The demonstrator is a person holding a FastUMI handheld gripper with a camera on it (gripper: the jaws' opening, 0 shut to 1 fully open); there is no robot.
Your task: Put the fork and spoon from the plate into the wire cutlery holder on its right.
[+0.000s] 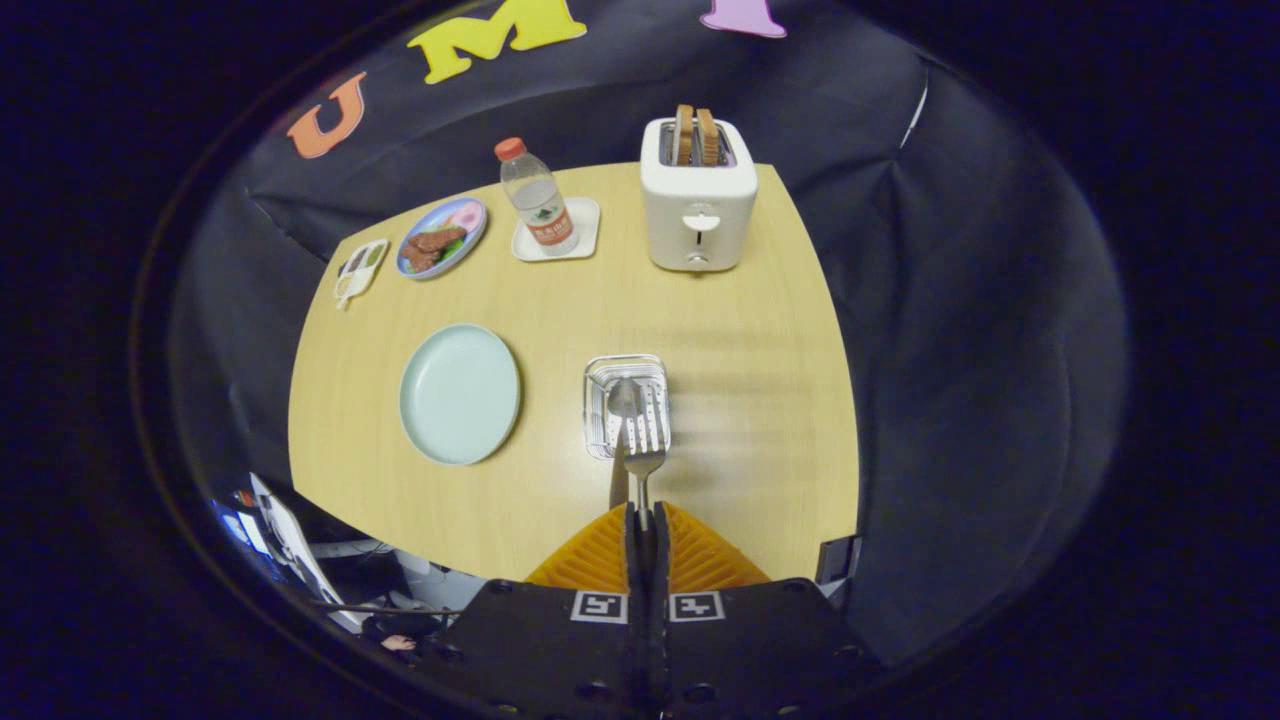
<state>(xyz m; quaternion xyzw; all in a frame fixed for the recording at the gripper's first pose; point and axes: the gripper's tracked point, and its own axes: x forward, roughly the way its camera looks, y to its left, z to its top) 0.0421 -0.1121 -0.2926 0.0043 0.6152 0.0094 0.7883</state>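
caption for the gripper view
Gripper shut on fork above wire cutlery holder, spoon inside; plate bare.

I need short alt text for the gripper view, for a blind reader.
The fingers grip a fork above a wire cutlery holder that already contains a spoon; a bare plate sits to its left on the wooden table.

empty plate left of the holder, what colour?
Pale mint green, plain, no pattern: the plate in the gripper view.

Light wood table (760, 330), black cloth wall (950, 300)
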